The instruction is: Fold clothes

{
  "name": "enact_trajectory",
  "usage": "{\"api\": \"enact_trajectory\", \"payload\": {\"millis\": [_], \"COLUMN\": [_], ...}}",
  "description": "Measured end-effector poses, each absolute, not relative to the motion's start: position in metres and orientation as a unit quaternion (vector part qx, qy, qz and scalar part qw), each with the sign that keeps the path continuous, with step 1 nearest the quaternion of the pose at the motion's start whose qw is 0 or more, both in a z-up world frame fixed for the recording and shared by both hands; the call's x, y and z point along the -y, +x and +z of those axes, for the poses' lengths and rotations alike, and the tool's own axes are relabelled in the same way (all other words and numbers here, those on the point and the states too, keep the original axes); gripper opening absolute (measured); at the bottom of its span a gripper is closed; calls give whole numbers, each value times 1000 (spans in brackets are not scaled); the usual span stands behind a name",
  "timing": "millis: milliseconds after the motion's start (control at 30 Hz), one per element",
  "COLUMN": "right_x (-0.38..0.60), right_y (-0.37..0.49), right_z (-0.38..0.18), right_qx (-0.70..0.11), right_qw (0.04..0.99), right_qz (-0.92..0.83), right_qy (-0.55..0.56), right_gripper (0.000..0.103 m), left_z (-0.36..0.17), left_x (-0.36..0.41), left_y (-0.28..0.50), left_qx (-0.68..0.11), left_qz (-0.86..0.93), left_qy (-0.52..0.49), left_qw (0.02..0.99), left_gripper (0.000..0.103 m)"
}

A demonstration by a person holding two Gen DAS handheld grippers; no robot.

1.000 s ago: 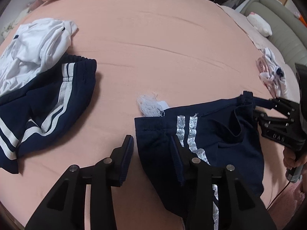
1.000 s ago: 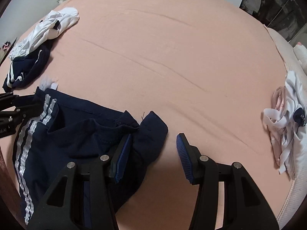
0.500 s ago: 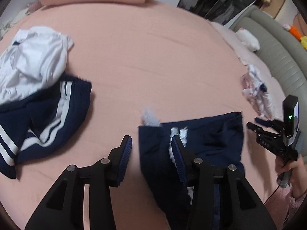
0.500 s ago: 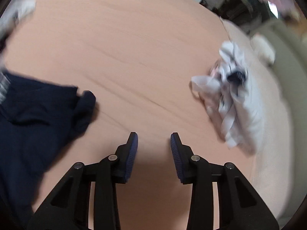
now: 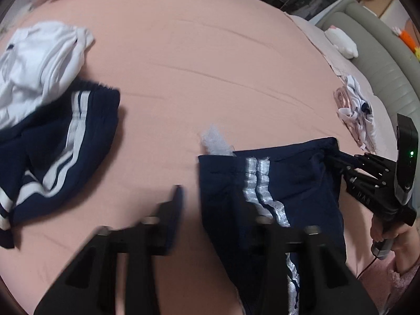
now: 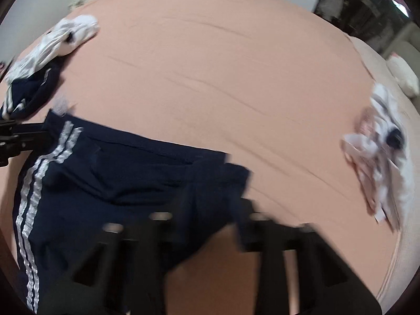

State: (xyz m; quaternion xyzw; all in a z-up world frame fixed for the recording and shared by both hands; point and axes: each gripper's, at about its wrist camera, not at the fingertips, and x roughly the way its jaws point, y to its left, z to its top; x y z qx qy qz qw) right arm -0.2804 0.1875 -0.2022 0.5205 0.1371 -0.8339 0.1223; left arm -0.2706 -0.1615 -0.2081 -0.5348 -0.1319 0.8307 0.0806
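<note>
Navy shorts (image 5: 288, 183) with two silver side stripes lie flat on the pink bed sheet (image 5: 197, 65), a white tag (image 5: 216, 141) sticking out at the top left corner. My left gripper (image 5: 207, 202) is open and blurred; its left finger rests over bare sheet and its right finger over the shorts' left edge. In the right wrist view my right gripper (image 6: 216, 202) is open and blurred, with the right corner of the shorts (image 6: 118, 183) between its fingers. The left wrist view shows the right gripper (image 5: 338, 160) at that corner.
A pile of navy striped clothes (image 5: 65, 144) and a white garment (image 5: 39, 60) lies at the left. Pink and white clothes (image 5: 354, 113) sit by the bed's right edge, next to a grey sofa (image 5: 380, 65). A hand (image 5: 388, 233) holds the right gripper's handle.
The right gripper swung from the bare sheet near the pink and white clothes back onto the shorts' right corner. The left gripper shifted slightly forward at the left edge. Both stay open.
</note>
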Motion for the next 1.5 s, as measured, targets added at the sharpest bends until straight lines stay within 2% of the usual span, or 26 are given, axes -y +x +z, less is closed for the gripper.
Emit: {"api": "enact_trajectory", "payload": {"millis": [67, 167, 200, 233, 300, 367, 400, 467, 633, 700, 733, 800, 967, 1033, 1067, 1267, 1367, 1500], "right_x": [-205, -228, -233, -239, -247, -251, -253, -263, -267, -262, -246, -226, -229, -237, -236, -226, -209, -204], "right_y": [-282, -288, -289, -290, -292, -290, -289, -292, -312, -316, -331, -353, -358, -355, -353, -343, -350, -358], "right_z": [-199, -196, -196, -195, -192, -184, -180, -182, -192, -192, -191, -187, -191, -185, -182, -160, -175, -176], "right_qx": [-113, -93, -86, -68, -28, 0, 6, 0, -7, -27, -31, -25, 48, 85, 79, 35, -15, -38], "right_qw": [104, 74, 65, 68, 80, 87, 85, 65, 61, 65, 62, 53, 20, 18, 31, 111, 109, 96], "right_qz": [-840, -842, -842, -839, -834, -840, -845, -844, -837, -841, -843, -846, -856, -861, -861, -858, -844, -844], "right_qy": [521, 526, 528, 535, 546, 535, 528, 532, 544, 537, 534, 530, 515, 502, 501, 501, 524, 527], "right_gripper": [12, 12, 12, 17, 33, 38, 39, 48, 48, 48, 48, 48, 48, 48, 48, 48, 47, 46], "left_z": [-199, -196, -198, -199, -202, -200, -200, -199, -203, -210, -212, -210, -214, -212, -209, -197, -211, -207], "left_x": [163, 160, 160, 159, 159, 150, 141, 132, 108, 106, 106, 119, 136, 142, 141, 115, 104, 122], "left_y": [-270, -274, -276, -278, -282, -281, -285, -287, -305, -312, -315, -314, -321, -321, -322, -320, -321, -322], "left_qx": [127, 107, 124, 140, 171, 170, 165, 160, 95, 70, 64, 108, 150, 181, 184, 131, 85, 109], "left_qz": [842, 855, 850, 845, 835, 840, 842, 842, 857, 861, 863, 867, 859, 851, 852, 861, 862, 867], "left_qy": [-519, -506, -510, -513, -518, -508, -506, -504, -491, -492, -491, -477, -482, -483, -478, -469, -485, -480], "left_qw": [74, 41, 47, 54, 68, 84, 93, 108, 125, 107, 99, 95, 86, 98, 103, 147, 121, 78], "left_gripper": [18, 18, 20, 22, 37, 47, 49, 49, 48, 26, 25, 19, 22, 28, 33, 34, 34, 33]}}
